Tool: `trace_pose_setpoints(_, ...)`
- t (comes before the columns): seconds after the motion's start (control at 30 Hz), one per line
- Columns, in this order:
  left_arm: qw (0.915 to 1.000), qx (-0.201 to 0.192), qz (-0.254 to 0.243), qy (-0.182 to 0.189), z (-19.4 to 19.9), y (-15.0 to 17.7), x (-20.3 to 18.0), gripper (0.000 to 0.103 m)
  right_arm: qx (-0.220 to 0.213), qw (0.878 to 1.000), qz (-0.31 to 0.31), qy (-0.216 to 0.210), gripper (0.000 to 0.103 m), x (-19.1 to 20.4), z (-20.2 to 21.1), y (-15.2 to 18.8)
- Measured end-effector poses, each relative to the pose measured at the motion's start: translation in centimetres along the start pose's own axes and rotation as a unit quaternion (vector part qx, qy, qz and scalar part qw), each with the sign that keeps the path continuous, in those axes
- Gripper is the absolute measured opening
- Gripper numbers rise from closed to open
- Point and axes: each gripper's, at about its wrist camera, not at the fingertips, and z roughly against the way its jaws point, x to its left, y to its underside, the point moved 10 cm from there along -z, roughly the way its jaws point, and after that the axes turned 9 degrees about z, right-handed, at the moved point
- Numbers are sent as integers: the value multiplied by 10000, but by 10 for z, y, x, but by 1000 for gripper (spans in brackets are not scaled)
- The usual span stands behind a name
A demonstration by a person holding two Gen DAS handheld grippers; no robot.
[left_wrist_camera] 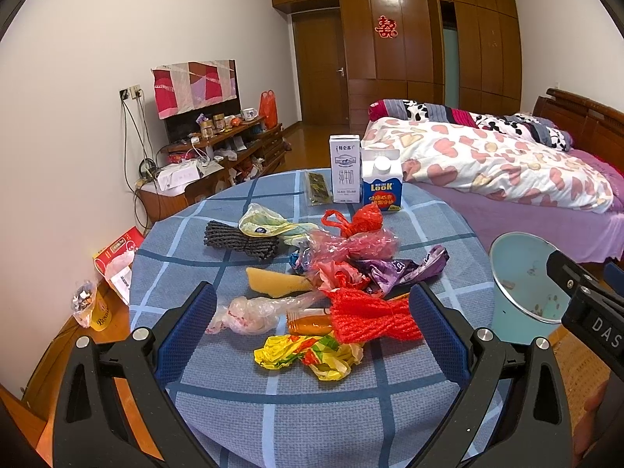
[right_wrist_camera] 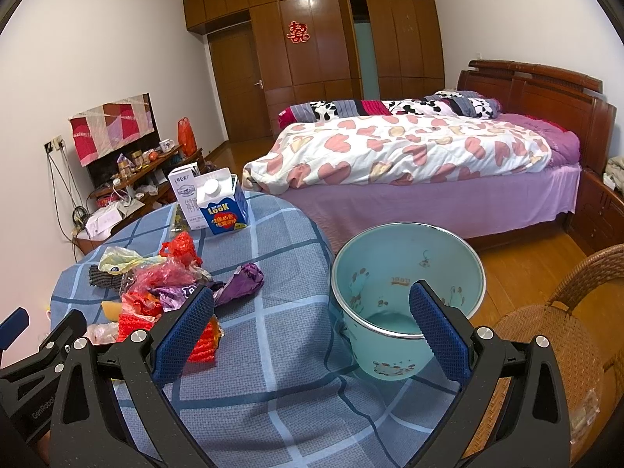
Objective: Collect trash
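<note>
A heap of trash lies on the round table with the blue checked cloth [left_wrist_camera: 280,401]: a red foam net [left_wrist_camera: 370,318], a yellow crumpled wrapper [left_wrist_camera: 308,355], a clear plastic bag [left_wrist_camera: 249,314], a yellow sponge piece [left_wrist_camera: 273,280], purple foil [left_wrist_camera: 401,269] and red bags [left_wrist_camera: 362,220]. My left gripper [left_wrist_camera: 312,314] hovers open over the near trash, its fingers astride the red net and clear bag, touching nothing. My right gripper [right_wrist_camera: 312,312] is open and empty, between the table edge and the light blue bin [right_wrist_camera: 405,292]. The bin stands right of the table, nothing visible inside it.
Two milk cartons [left_wrist_camera: 362,179] stand at the table's far edge beside a dark packet [left_wrist_camera: 318,187] and a black scrubber [left_wrist_camera: 241,240]. A bed [right_wrist_camera: 409,156] lies beyond, a wicker chair [right_wrist_camera: 565,319] to the right, a cluttered TV stand [left_wrist_camera: 218,152] along the left wall.
</note>
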Motion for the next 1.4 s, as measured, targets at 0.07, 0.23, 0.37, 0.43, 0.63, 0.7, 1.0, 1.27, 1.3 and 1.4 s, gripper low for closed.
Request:
trace_pose_setpoints(0.07,10000,2,5,5,0,0,0,97,-2,10000,2,0,99,0,0,0)
trace_pose_setpoints(0.23,10000,8,-1,13,0,4,-2,97,-2,10000,-1,0,99,0,0,0)
trace_pose_setpoints(0.37,10000,14,1,28,1,8,-5,97,-4,10000,-1,8,99,0,-1,0)
trace_pose_setpoints(0.43,10000,19,-3,21,1,8,-4,97,3,10000,-1,-1,99,0,-1,0)
trace_pose_setpoints(0.63,10000,52,22,16,0,13,-5,97,10,10000,18,-17,99,2,-1,0)
trace_pose_setpoints(0.7,10000,85,27,9,0,18,-6,97,9,10000,56,-47,99,7,-2,4)
trace_pose_setpoints(1.0,9996,281,-1,16,-27,26,19,97,246,9992,213,-225,99,18,-29,20)
trace_pose_setpoints(1.27,9976,529,253,-354,-61,32,86,97,432,9958,434,-681,95,45,-52,30)
trace_pose_setpoints(1.3,9974,540,288,-384,-64,32,93,97,456,9948,473,-773,91,50,-54,30)
trace_pose_setpoints(1.4,9965,560,389,-485,-71,31,116,97,557,9903,586,-1130,87,72,-62,34)
